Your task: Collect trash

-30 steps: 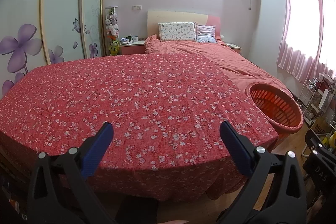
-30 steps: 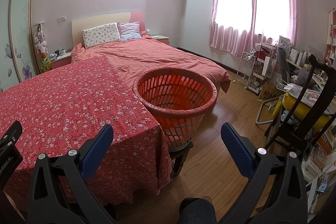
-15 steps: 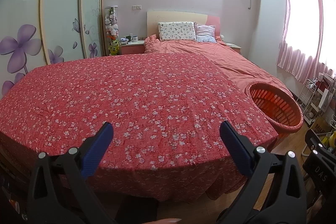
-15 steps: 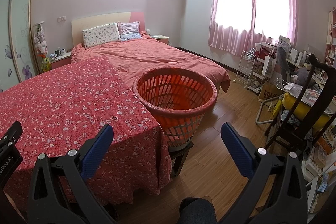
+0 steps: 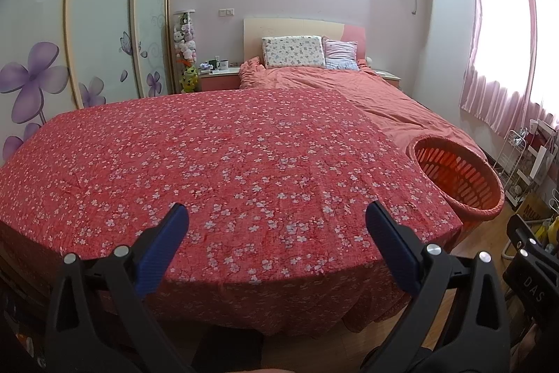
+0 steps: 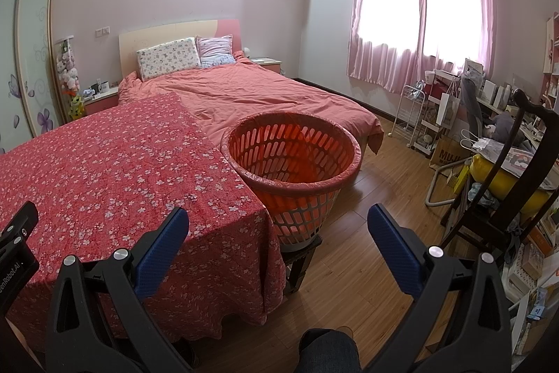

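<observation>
**No trash in sight yet, both grippers empty**

I have my left gripper [image 5: 276, 221] hanging over the near edge of the tabletop [image 5: 209, 163], which is covered by a red floral cloth, with its jaws spread wide and nothing between them. My right gripper [image 6: 277, 226] is likewise wide apart and empty, aimed toward the orange basket [image 6: 291, 156] that stands on a low stool just beside the cloth's right corner.

Where is the trash? I cannot find any. The cloth looks bare in both wrist views, and the lined basket shows nothing inside that I can make out. The bed [image 6: 251, 93] behind also looks free of litter, though small scraps would be hard to tell at this range.

So I judge this to be either the very start, before anything is picked, or the end, with nothing left. The next move calls for a search: I would swing one wrist view across the wooden floor [image 6: 367, 233] and the cluttered shelves on the right, find a piece, then bring a gripper down around it.
</observation>
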### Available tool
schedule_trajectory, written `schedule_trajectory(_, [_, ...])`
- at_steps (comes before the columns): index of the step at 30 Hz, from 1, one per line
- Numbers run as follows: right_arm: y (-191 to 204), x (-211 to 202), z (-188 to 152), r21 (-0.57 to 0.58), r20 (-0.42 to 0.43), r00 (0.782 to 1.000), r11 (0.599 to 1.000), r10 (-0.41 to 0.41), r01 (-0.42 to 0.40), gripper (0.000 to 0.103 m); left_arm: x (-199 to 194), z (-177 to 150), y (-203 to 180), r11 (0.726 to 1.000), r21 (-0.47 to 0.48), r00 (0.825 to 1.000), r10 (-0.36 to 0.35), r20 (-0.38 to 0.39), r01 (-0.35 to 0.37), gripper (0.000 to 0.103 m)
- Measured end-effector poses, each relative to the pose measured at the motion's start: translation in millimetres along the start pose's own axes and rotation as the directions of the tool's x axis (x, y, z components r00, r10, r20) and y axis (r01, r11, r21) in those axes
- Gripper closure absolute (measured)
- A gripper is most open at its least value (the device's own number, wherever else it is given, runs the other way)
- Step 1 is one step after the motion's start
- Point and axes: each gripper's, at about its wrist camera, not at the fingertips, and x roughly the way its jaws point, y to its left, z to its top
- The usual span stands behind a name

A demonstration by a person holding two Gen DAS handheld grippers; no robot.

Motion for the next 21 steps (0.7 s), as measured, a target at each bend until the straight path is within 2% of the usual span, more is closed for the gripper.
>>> schedule_trajectory(21, [-0.6,0.3,0.6,0.001,0.000,1.000,1.000,0.001,-0.001,0.002,1.5,-0.6,0.7,1.000,0.012,1.000,-0.003,0.001,0.003,0.004])
